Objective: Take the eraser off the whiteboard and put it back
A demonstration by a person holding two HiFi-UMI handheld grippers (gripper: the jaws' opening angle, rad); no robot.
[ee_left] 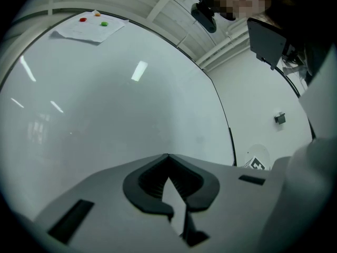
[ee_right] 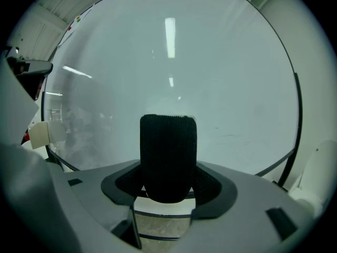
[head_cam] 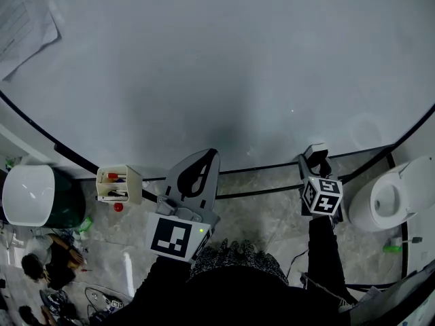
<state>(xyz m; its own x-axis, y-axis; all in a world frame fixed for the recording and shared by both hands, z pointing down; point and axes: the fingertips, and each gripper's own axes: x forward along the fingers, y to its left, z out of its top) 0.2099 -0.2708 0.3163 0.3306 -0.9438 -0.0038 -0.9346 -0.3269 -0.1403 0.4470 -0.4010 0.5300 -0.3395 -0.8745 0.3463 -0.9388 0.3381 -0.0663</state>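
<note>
Inventory: one whiteboard (head_cam: 224,66); one eraser (ee_right: 168,157); two grippers, left gripper (ee_left: 168,157) and right gripper (head_cam: 316,153); one marker box (head_cam: 117,184); one paper sheet (ee_left: 89,29); three magnets (ee_left: 83,19).

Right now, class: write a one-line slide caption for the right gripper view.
Right gripper, jaws shut on the black eraser, facing the whiteboard.

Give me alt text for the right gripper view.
The right gripper holds a black eraser upright between its jaws. A whiteboard fills the view behind it, with light reflections on its surface.
</note>
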